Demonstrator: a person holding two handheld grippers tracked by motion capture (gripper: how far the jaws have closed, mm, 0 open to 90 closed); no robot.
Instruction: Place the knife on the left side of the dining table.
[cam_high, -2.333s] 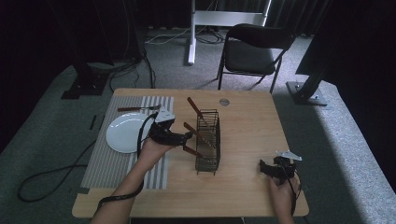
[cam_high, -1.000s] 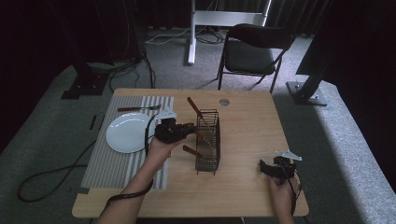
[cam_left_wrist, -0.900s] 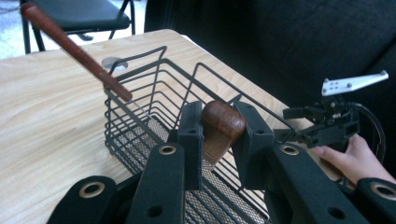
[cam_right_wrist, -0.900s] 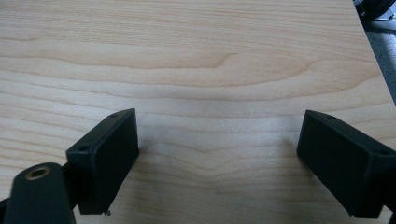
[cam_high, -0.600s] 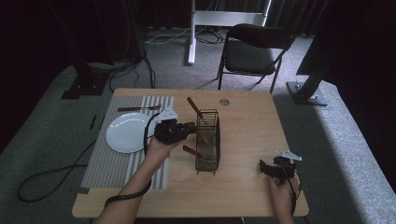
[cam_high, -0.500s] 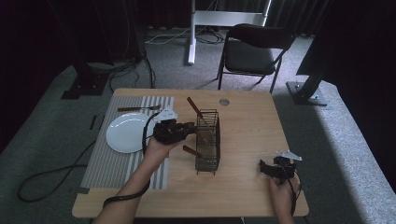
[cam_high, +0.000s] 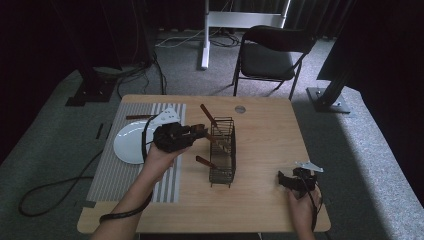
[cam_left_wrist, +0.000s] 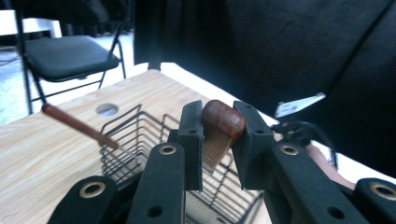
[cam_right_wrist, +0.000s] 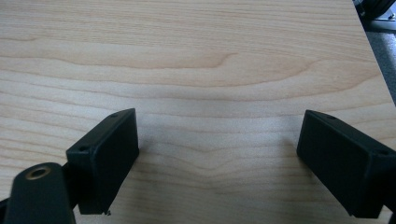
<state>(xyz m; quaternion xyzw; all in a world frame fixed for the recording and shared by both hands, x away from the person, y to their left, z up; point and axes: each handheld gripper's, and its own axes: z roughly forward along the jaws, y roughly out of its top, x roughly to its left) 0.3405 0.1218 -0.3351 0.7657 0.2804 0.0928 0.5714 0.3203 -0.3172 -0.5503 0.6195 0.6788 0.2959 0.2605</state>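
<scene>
My left gripper (cam_high: 196, 133) is shut on the brown wooden handle (cam_left_wrist: 223, 120) of a utensil, held at the left rim of the black wire basket (cam_high: 223, 171). In the left gripper view the handle sits pinched between the jaws (cam_left_wrist: 219, 127) above the basket (cam_left_wrist: 125, 140). A second wooden-handled utensil (cam_high: 206, 114) leans out of the basket's far end (cam_left_wrist: 74, 123). A third handle (cam_high: 204, 161) pokes out of its left side. My right gripper (cam_high: 286, 180) rests near the table's front right, open, with bare wood between its jaws (cam_right_wrist: 217, 158).
A white plate (cam_high: 127, 146) lies on a striped placemat (cam_high: 107, 175) at the left, with a brown-handled utensil (cam_high: 137, 117) behind it. The table has a round hole (cam_high: 240, 109) near its far edge. A black folding chair (cam_high: 272, 52) stands beyond the table.
My left gripper has moved a little right, from beside the plate to the basket's rim, with the wooden handle still in it. The right gripper has stayed put.
</scene>
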